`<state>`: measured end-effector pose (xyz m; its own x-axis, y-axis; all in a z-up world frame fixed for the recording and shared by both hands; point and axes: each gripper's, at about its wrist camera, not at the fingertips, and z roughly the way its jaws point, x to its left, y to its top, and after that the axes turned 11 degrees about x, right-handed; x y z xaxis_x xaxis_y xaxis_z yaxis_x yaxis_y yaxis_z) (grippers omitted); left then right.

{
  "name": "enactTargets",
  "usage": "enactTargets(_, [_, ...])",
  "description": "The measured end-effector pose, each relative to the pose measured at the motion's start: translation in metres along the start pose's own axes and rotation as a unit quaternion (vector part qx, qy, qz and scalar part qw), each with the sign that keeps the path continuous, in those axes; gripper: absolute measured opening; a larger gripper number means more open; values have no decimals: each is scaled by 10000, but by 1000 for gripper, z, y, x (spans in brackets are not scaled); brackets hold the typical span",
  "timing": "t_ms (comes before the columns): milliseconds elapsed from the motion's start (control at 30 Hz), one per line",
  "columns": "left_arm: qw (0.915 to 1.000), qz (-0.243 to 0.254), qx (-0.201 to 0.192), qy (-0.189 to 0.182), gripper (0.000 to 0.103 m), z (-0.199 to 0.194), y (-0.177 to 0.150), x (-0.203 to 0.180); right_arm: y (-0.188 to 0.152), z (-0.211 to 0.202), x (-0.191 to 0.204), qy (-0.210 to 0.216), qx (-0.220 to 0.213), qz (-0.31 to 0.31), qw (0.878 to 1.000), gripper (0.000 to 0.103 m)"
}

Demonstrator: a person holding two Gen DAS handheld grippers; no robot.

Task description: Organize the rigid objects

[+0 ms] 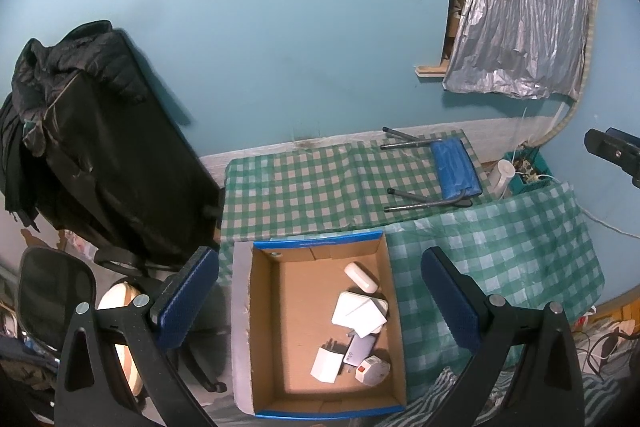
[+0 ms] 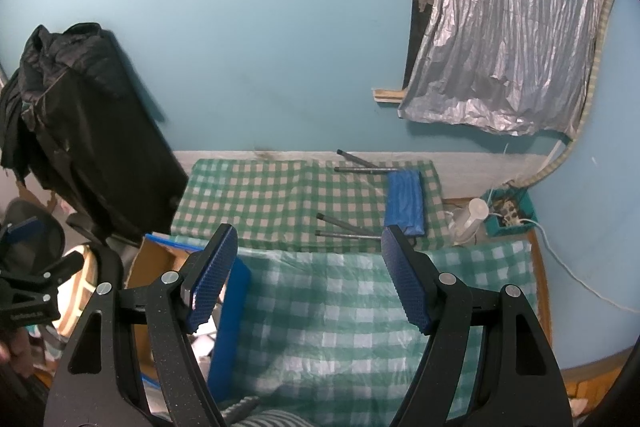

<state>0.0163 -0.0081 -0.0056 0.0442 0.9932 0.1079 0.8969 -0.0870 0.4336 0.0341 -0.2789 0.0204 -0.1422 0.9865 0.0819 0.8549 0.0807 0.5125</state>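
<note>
Now the left gripper (image 1: 320, 291) hangs above the cardboard box (image 1: 262, 307), fingers apart and empty. Inside the box lie several small white devices (image 1: 358, 311). Beside it, the right gripper (image 2: 308, 275) is also apart, empty, above the checked cloth (image 2: 340, 327).

Both views are dimly lit with a cool blue-green cast. Strong fisheye bending is seen toward the edges, and the corners are cut off by black vignetting. Glare is caught on the foil sheet (image 1: 520, 7) at upper right. Soft shadows are cast inside the box (image 1: 280, 307). Slight softness is seen at the margins.
</note>
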Motion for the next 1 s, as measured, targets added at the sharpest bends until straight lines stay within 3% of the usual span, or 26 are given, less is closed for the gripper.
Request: enactTargets(1000, [9999, 61, 73, 71, 102, 0, -4, 3, 1, 3, 2, -14, 53, -44, 10000, 74])
